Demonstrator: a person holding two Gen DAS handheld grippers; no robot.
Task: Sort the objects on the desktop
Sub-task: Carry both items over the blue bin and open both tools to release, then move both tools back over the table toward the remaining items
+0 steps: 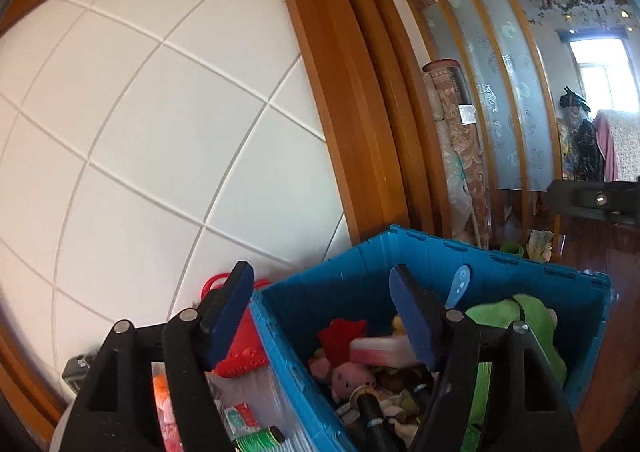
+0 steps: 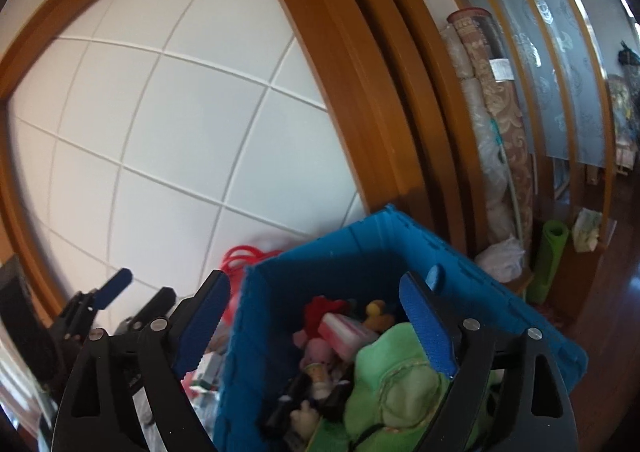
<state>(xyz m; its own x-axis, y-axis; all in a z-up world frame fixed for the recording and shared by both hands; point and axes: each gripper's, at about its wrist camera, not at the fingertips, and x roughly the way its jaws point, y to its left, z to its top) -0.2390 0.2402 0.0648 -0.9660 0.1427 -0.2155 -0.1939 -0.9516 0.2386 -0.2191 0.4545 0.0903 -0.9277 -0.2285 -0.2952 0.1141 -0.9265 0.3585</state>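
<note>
From my left wrist camera, my left gripper (image 1: pixel 320 316) stood with its fingers (image 1: pixel 228 316) spread wide and nothing between the pads. They straddled the near left corner of the blue crate (image 1: pixel 500 264): the left finger hung outside the wall, over a red plastic basket (image 1: pixel 240 356), while the right finger sat over the crate's inside. Just below and beyond that right finger lay a pink-and-white box (image 1: pixel 376 348), blurred, its long axis running left to right across my line of reach, on top of a heap of small plush toys, a pink plush pig (image 1: pixel 348 376) among them. A green plush toy (image 1: pixel 532 324) filled the crate's right side. Outside the crate, down at the left, lay a small green-and-white carton (image 1: pixel 240 418) and a green spool of thread (image 1: pixel 260 438).

From my right wrist camera, my right gripper (image 2: pixel 316 328) was likewise wide open and empty. Its left finger hung outside the crate's (image 2: pixel 360 244) left wall and its right finger (image 2: pixel 428 328) over the green plush toy (image 2: pixel 396 380). The pink-and-white box (image 2: pixel 344 332) lay between the two fingers and a little ahead, slanting down to the right. My left gripper (image 2: pixel 136 292) showed at the far left, well outside the crate. I judged the right hand the nearer one to the crate's contents, the left the nearer one to whatever lay loose beside it.
</note>
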